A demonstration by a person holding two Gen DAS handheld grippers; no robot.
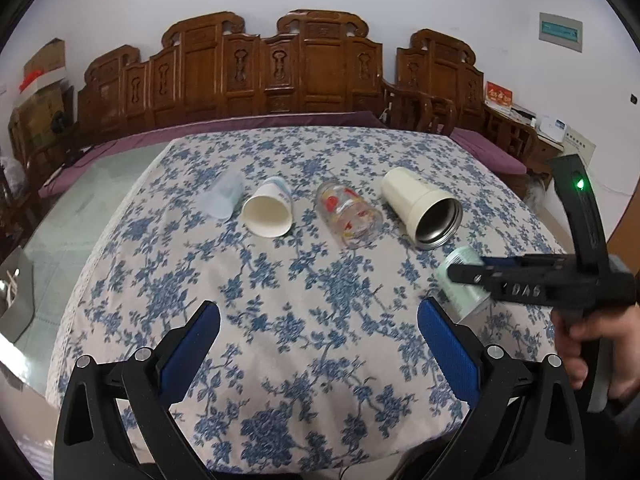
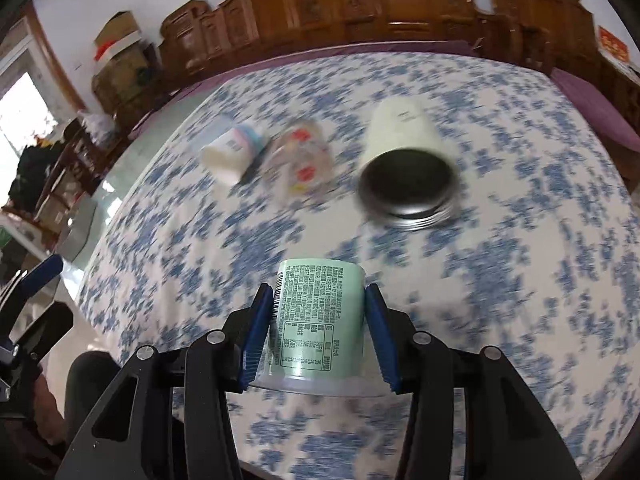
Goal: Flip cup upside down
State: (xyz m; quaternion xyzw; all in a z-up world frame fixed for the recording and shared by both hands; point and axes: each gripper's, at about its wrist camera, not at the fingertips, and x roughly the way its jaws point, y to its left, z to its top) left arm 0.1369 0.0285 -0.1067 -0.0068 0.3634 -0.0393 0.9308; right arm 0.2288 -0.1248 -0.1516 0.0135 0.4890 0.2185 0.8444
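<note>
While 4 other cups lay on their sides along the floral tablecloth (image 1: 304,280), from the translucent cup (image 1: 224,196) at left to the cream steel-lined cup (image 1: 420,208) at right, the left gripper (image 1: 320,344) stood wide and empty. The right gripper (image 2: 316,328) clamped the green cup (image 2: 318,312) above the cloth, mid-flip by appearance; setting it rim-down would come next.

Floral tablecloth (image 1: 304,312) covers the table; carved wooden bench (image 1: 256,72) stands behind, against the wall.
</note>
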